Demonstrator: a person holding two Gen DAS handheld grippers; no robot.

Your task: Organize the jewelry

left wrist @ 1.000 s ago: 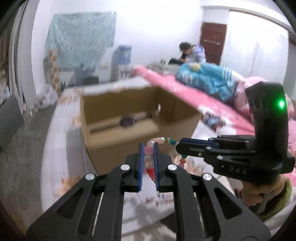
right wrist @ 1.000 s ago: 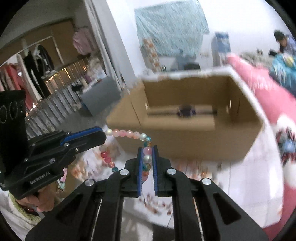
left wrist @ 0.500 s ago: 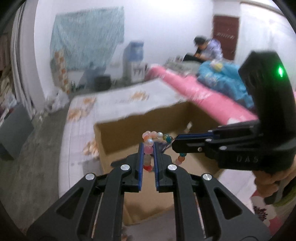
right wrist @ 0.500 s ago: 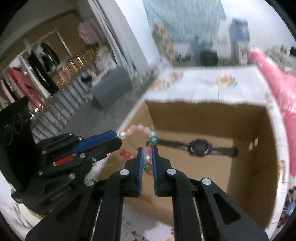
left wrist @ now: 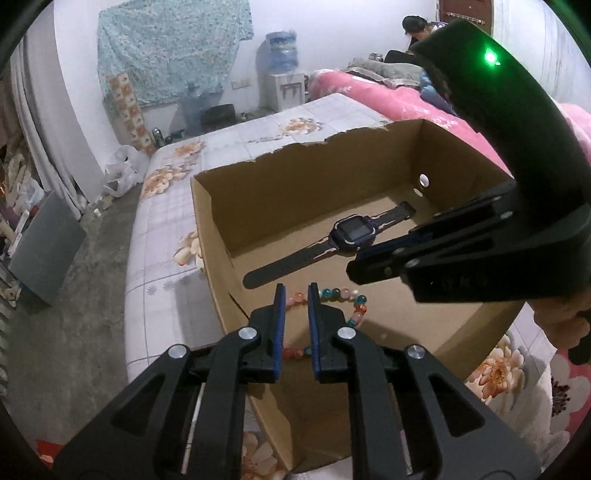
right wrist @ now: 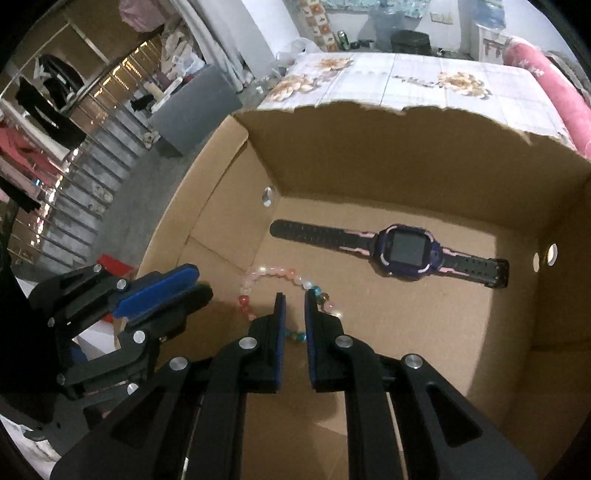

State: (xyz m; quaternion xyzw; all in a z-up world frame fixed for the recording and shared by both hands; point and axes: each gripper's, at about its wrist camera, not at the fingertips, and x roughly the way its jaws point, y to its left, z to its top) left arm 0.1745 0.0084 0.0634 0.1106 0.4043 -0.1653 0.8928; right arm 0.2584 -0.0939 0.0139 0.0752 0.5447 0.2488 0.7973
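Observation:
A bead bracelet [left wrist: 343,294] [right wrist: 273,272] in pink, red and teal lies on the floor of an open cardboard box [left wrist: 207,221] [right wrist: 406,155]. A dark watch [left wrist: 351,230] [right wrist: 406,251] with pink trim lies flat behind it. My left gripper [left wrist: 295,290] [right wrist: 199,284] hovers over the bracelet's left side. Its jaws are opening, and the beads seen through the gap touch no pad. My right gripper [right wrist: 293,295] [left wrist: 354,266] hangs over the bracelet's right side with a narrow gap and nothing pressed between its pads.
The box stands on a bed with a floral sheet [left wrist: 166,258]. A pink blanket [left wrist: 388,96] lies to the right. A person [left wrist: 417,26] sits far back by a water dispenser [left wrist: 282,74]. A grey case [left wrist: 44,247] and a stair railing [right wrist: 85,184] are at the left.
Both grippers moved forward and down from in front of the box to over its inside. The bracelet, earlier pinched and stretched between them, now lies loose on the box floor. Both jaws widened slightly.

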